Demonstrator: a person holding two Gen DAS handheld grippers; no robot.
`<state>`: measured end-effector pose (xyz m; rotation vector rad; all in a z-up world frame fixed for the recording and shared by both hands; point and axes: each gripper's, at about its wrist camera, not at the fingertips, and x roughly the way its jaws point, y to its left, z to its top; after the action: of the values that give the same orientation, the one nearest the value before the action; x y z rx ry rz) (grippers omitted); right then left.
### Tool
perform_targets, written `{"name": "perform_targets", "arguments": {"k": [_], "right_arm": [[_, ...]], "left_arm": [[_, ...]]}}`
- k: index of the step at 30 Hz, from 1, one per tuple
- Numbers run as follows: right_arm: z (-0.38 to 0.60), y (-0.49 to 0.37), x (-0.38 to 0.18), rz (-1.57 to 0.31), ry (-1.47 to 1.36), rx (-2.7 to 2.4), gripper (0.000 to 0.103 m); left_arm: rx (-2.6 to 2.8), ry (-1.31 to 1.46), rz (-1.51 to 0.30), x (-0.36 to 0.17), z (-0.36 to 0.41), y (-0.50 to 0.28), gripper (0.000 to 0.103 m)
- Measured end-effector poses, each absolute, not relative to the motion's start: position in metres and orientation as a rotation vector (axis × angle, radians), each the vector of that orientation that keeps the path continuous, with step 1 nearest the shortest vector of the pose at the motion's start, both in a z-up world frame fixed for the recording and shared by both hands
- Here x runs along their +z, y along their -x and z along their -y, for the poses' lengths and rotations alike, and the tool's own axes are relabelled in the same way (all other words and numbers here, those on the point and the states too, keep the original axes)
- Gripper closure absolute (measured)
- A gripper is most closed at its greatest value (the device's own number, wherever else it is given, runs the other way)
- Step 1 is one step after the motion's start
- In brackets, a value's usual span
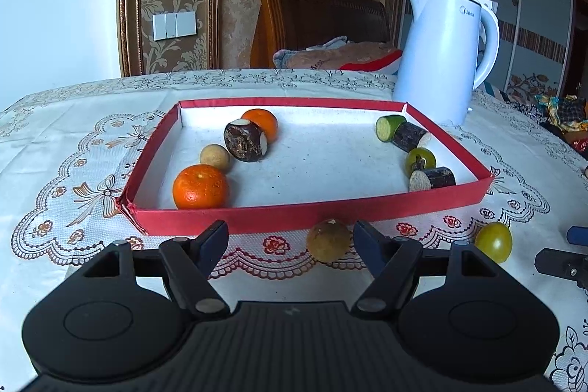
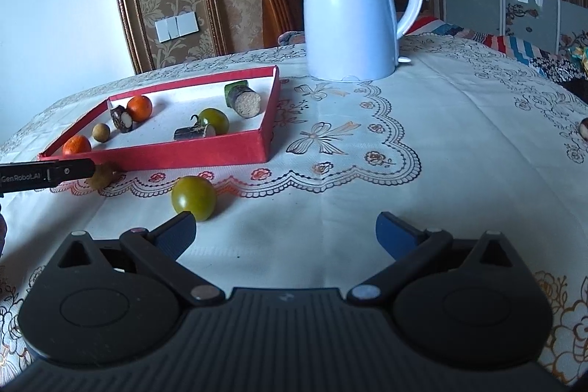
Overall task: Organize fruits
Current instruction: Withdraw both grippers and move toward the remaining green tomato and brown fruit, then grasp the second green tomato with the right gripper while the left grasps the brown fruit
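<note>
Red box (image 1: 279,217) sits on the cloth (image 2: 422,149) with oranges (image 1: 200,187) inside. Left gripper (image 1: 290,237) is open, and a brown fruit (image 1: 328,240) lies between its fingers, close to the right one. Right gripper (image 2: 284,230) is open and holds nothing. A green fruit (image 2: 193,198) lies just by its left finger.

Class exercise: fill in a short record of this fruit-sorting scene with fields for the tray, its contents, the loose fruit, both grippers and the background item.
tray: red-walled box on the tablecloth
in tray: two oranges, a tan ball, sugarcane pieces, a green fruit
loose fruit: brown fruit and green tomato, outside the tray
left gripper: open, brown fruit between its fingers
right gripper: open, empty
background: white kettle
</note>
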<state>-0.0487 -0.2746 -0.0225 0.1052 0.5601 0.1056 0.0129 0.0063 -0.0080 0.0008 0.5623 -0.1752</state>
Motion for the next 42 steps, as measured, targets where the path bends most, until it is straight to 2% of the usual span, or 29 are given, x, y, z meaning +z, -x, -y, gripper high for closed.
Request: {"name": "perform_targets", "arguments": {"k": [42], "right_arm": [[0.221,0.005,-0.02,-0.602,0.01,0.166,0.0]], "left_arm": [[-0.049,0.005,-0.657,-0.019,0.015,-0.04,0.025]]}}
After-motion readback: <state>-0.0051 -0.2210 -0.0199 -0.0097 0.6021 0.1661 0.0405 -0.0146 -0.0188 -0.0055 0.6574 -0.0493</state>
